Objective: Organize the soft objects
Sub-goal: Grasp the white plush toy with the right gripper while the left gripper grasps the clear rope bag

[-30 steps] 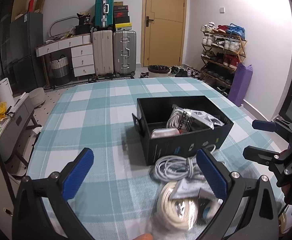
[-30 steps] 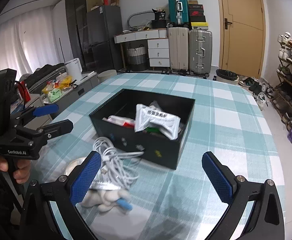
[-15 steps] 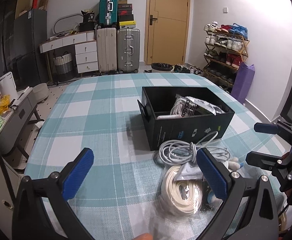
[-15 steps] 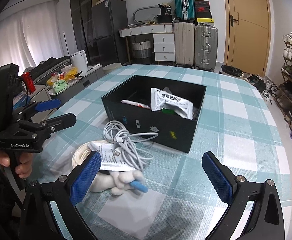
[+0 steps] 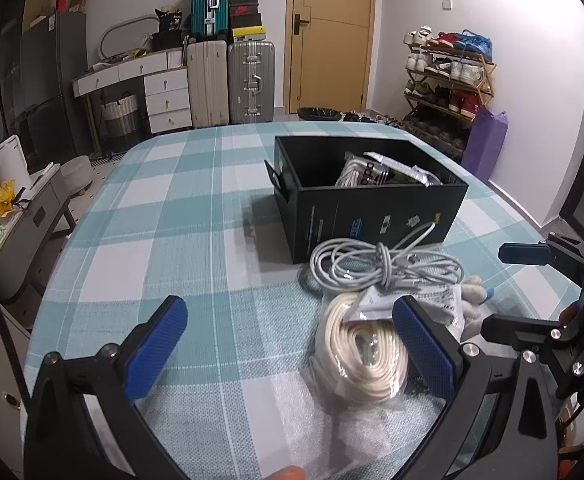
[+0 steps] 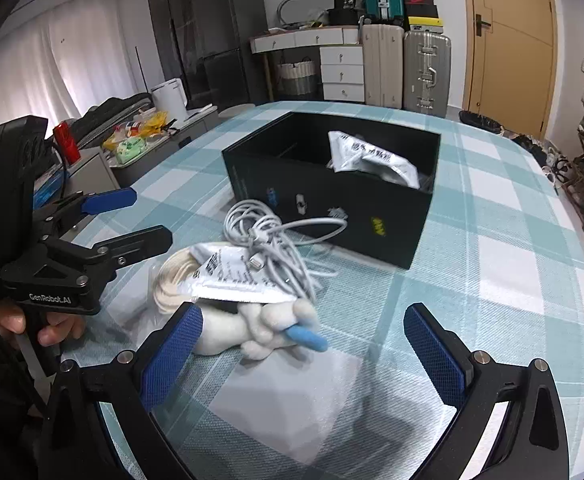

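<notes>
On checked table (image 5: 195,216), cable pile (image 5: 384,280) beside right tool (image 6: 302,344); both tools spread, empty.

Both my grippers spread wide, holding nothing

My left gripper (image 5: 292,344) hangs low over the near edge of the table, blue pads (image 5: 155,344) far apart, my hand (image 6: 31,322) wrapped round its black handle. My right gripper (image 6: 304,356) sits beside it toward the table's right side, level and pointing forward, its pads (image 6: 434,354) parted just as wide, touching nothing.
</notes>
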A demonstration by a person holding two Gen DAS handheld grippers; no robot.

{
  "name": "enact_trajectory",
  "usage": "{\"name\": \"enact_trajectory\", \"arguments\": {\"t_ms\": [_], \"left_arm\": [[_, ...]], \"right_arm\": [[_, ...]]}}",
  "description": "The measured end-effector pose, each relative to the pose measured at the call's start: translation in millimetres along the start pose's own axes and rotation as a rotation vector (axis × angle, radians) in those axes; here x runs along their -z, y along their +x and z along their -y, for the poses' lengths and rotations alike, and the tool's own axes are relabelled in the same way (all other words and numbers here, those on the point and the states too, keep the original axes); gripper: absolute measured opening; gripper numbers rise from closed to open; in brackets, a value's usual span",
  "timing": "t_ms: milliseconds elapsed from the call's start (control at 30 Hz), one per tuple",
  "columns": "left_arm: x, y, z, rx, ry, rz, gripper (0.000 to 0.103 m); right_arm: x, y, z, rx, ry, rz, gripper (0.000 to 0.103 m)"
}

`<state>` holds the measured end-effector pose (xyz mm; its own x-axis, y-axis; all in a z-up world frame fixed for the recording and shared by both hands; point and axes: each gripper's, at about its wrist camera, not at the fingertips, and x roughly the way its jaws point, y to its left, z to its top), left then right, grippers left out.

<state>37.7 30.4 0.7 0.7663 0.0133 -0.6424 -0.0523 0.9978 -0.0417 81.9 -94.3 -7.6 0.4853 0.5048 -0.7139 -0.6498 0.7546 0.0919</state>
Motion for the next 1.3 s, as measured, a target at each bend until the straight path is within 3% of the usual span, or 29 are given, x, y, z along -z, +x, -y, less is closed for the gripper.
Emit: {"name": "enact_trajectory", "arguments": {"t_ms": [500, 1300], "left_arm": [[10, 6, -7, 0.014, -0.033, -0.042, 0.103], [14, 9, -10, 0.042, -0.055, -0.059, 0.103]], "right_arm": [[10, 23, -24, -0.057, -0.059, -0.084, 0.102], [1, 57, -41, -0.032, -0.076, -0.147, 0.102]]}}
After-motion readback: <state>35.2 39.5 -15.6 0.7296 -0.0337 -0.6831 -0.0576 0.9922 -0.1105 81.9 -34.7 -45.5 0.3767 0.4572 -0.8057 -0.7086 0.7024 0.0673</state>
